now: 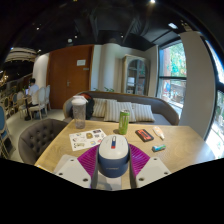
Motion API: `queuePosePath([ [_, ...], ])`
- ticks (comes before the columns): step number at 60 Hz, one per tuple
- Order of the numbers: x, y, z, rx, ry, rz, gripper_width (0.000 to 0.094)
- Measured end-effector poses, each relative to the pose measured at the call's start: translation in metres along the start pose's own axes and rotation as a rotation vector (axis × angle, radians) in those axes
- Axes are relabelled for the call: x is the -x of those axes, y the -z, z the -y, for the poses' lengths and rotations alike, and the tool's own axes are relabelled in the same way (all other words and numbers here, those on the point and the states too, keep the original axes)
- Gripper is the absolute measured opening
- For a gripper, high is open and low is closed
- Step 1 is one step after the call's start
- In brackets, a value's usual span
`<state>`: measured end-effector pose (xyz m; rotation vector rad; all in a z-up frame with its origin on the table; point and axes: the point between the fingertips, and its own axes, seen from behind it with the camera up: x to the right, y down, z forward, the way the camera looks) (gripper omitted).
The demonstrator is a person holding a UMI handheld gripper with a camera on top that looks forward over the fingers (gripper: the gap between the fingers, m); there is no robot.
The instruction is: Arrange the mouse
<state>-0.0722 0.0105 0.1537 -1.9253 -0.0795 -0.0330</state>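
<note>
So the gripper (pixel 113 172) has the mouse (pixel 113 157) pinched between its jaws, both pink pads pressing on its sides as far as I can tell, and the mouse (white body, blue-grey top) sits up above the near end of the wooden tabletop (pixel 60 140) rather than resting on it. I'd guess we're mid-carry and the put-down is what's left. To do that well I'd keep the mouse level, bring it low over a bare patch of wood, and only let go once its underside is flat on the surface, otherwise it'll tip or skid. The spot straight ahead looks free; the paper sheet (pixel 87 139) lies just beyond the left finger, so stay off that. For containers: there's a clear tall cup (pixel 79 110) with a lid on it beyond the paper, can't tell what's in it, maybe nothing. A green can (pixel 124 121) stands near the middle of the table, closed up as far as I can see, contents unknown. Off to the right lie a dark flat thing (pixel 145 134) and a small teal object (pixel 159 147), both well apart from the mouse. Sofa (pixel 120 108) with cushions sits behind the table
</note>
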Motion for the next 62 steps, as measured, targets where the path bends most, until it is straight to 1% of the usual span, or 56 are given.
queuePosePath([
  [2,0.025,0.005,-0.005,-0.007,0.012,0.026,0.0444],
  [6,0.07,0.004,-0.032,0.028,0.022,0.098,0.0444],
  [10,0.102,-0.003,-0.07,0.08,-0.022,0.141,0.0444],
  [12,0.109,-0.009,-0.083,0.121,-0.042,0.156,0.0444],
  [17,0.12,-0.022,-0.125,0.183,-0.063,0.16,0.0445],
  [25,0.119,-0.035,-0.152,0.247,-0.029,0.152,0.0446],
  [28,0.119,-0.033,-0.152,0.237,-0.047,0.152,0.0452],
  [35,0.124,-0.031,-0.151,0.247,-0.053,0.184,0.0562],
  [36,0.125,-0.03,-0.151,0.246,-0.048,0.194,0.0594],
  [37,0.127,-0.028,-0.151,0.247,-0.042,0.209,0.0655],
  [39,0.13,-0.022,-0.151,0.246,-0.033,0.235,0.0829],
  [40,0.129,-0.019,-0.15,0.242,-0.029,0.241,0.0865],
  [42,0.127,-0.014,-0.147,0.228,-0.02,0.251,0.0828],
  [45,0.121,-0.003,-0.141,0.199,-0.012,0.244,0.0852],
  [50,0.101,0.02,-0.133,0.153,-0.023,0.222,0.085],
  [58,0.065,0.065,-0.138,0.125,-0.072,0.205,0.0848],
  [62,0.04,0.086,-0.144,0.111,-0.114,0.174,0.0849],
])
